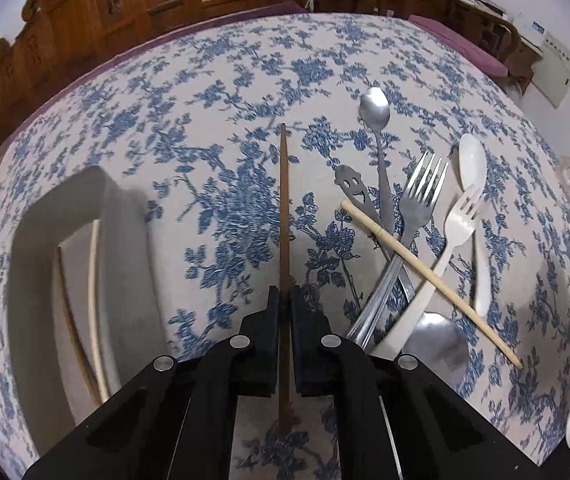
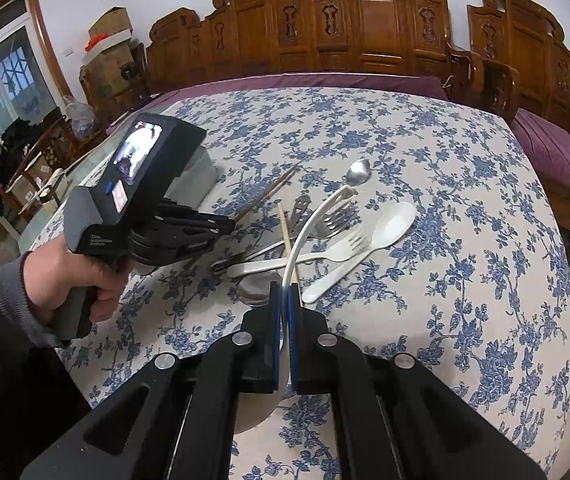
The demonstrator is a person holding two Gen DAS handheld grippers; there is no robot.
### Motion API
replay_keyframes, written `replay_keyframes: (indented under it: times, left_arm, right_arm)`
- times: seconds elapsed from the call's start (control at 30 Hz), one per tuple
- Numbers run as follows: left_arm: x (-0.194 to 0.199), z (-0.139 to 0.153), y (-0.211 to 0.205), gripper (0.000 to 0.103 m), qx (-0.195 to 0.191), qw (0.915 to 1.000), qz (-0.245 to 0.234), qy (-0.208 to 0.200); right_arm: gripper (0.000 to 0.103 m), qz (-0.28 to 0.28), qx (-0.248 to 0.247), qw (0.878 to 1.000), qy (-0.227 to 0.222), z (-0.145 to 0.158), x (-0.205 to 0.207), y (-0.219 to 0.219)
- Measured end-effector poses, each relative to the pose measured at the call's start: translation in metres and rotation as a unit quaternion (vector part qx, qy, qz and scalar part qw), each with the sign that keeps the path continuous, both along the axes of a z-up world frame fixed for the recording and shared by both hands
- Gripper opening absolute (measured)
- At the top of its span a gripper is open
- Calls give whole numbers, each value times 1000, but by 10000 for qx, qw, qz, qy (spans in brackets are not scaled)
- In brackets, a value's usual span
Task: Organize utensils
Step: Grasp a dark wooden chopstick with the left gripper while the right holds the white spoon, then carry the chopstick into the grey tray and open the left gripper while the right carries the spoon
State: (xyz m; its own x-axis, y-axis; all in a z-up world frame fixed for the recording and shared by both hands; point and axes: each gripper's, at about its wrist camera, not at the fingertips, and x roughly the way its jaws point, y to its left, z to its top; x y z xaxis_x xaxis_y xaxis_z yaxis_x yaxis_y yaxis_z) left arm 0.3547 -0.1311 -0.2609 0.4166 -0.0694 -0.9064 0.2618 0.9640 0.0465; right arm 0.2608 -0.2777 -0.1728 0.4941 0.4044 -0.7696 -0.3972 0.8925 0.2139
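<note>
Clamped in our left tongs (image 1: pixel 283 294), a thin dark-brown wooden chopstick (image 1: pixel 283 200) is pointing away over the blue-flowered table (image 1: pixel 213 92), ready, we judge, for the white rectangular tray (image 1: pixel 37 248) at the left, where a pale chopstick (image 1: pixel 92 300) is already lying. Our right tongs (image 2: pixel 283 292) are gripping a curved white plastic utensil handle (image 2: pixel 313 224). Right of the brown stick, remaining forks and spoons are lying crossed, with a pale bamboo chopstick (image 1: pixel 429 278) on top.
</note>
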Motion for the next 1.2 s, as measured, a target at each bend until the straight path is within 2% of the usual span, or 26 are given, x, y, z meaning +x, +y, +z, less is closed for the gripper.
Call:
replay_keyframes:
  times: [0.2,0.5,0.9,1.2]
  left_arm:
    - [-16,31,7,4,-116,9995,-72,-291]
    - [-43,69,26,4,-490,9965,-176,-651]
    - [-59,84,88,4,-759,9939,57,-795]
    - [-54,76,141,4,-941,9914,334,-844]
  right_arm:
    - [5,118,-4,9999,-105,8,-5,9]
    - [5,217,34,9995,-222,14,-10,20]
    - [5,413,-13,9986,-328,22,2,60]
    - [5,674,36,9970,-384,28,23,112]
